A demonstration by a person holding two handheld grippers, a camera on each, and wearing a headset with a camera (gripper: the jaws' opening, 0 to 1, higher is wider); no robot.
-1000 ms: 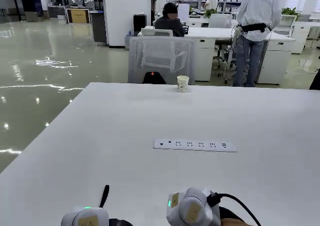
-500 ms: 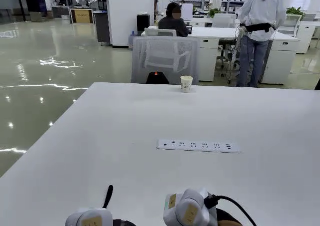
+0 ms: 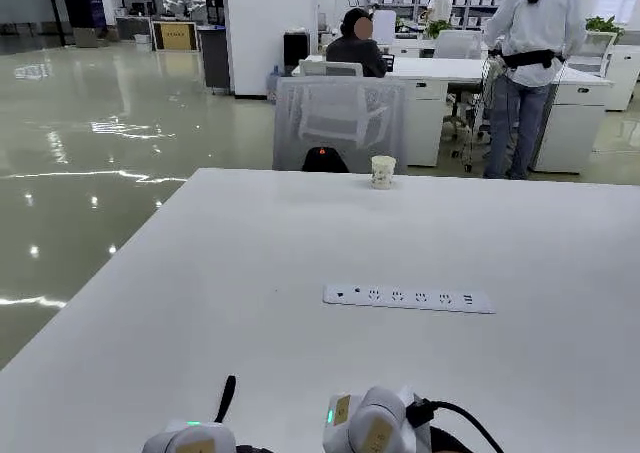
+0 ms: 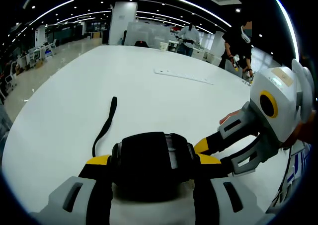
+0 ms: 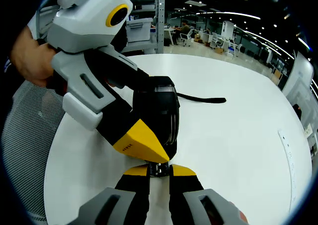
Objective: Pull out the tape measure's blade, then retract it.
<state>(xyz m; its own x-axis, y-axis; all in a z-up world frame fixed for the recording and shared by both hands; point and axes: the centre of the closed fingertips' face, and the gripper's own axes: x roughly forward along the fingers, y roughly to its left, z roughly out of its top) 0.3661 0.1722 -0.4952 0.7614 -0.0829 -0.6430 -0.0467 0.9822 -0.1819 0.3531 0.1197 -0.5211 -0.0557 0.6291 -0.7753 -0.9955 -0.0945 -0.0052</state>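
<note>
Low in the centre of the left gripper view, my left gripper [image 4: 151,166] has its jaws clamped on the black tape measure [image 4: 149,148]. Its strap [image 4: 105,125] trails across the white table [image 4: 149,93]. At the bottom of the right gripper view, my right gripper [image 5: 160,172] has its jaws pressed nearly together, pinching the metal blade tip [image 5: 159,168] just under the case. The stickers [image 3: 372,435] at the head view's bottom edge are too small to read.
</note>
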